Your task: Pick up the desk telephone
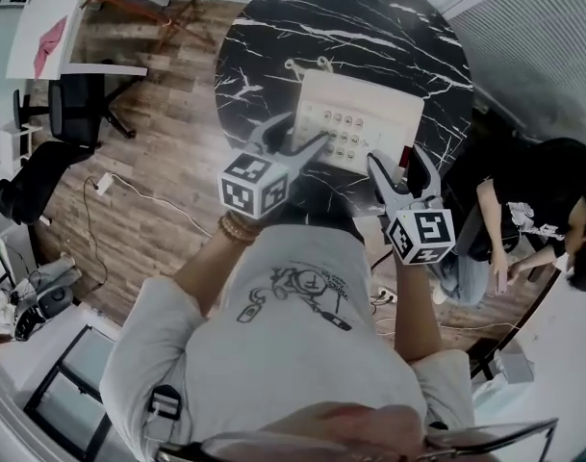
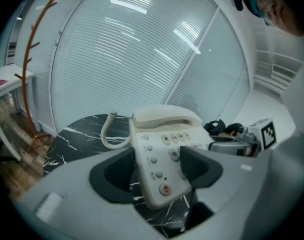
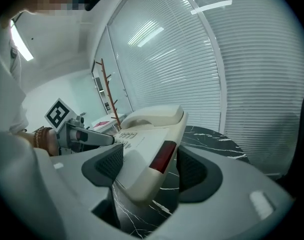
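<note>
The cream desk telephone (image 1: pixel 360 123) hangs above the black marble table (image 1: pixel 273 37), held from its near edge by both grippers. My left gripper (image 1: pixel 297 141) is shut on the phone's left near corner (image 2: pixel 159 169), with the keypad between its dark pads. My right gripper (image 1: pixel 398 166) is shut on the right near corner (image 3: pixel 147 159), beside a dark red window on the phone's side. The handset (image 2: pixel 166 116) rests in its cradle at the far end. Its coiled cord (image 2: pixel 108 134) droops toward the table (image 2: pixel 77 134).
A person in black (image 1: pixel 523 210) sits at the right, close to the table's edge. On the wooden floor at the left are an office chair (image 1: pixel 76 104) and cables (image 1: pixel 100 186). A red coat stand (image 2: pixel 29 59) and window blinds stand beyond the table.
</note>
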`<state>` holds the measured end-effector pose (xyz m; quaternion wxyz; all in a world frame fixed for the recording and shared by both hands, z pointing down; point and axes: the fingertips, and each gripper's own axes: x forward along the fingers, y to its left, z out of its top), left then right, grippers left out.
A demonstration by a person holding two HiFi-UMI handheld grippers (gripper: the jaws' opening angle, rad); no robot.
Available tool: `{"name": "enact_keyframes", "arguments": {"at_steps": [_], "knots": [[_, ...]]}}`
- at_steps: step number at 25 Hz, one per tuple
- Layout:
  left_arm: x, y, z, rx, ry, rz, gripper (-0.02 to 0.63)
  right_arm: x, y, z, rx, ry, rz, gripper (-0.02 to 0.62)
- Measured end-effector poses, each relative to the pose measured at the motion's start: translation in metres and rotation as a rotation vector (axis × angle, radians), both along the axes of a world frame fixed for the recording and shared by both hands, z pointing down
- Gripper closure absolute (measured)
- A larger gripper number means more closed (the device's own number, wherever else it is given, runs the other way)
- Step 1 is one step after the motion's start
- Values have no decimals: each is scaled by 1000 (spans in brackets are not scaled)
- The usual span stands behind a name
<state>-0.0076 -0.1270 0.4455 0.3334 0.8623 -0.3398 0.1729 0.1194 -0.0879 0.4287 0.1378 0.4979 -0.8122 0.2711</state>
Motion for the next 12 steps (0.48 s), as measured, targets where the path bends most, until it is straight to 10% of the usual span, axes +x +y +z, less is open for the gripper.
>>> {"name": "enact_keyframes", "arguments": {"at_steps": [12], "knots": [[-2, 7, -79, 92, 37, -11, 316, -3, 12, -76, 81, -13, 35, 256]]}}
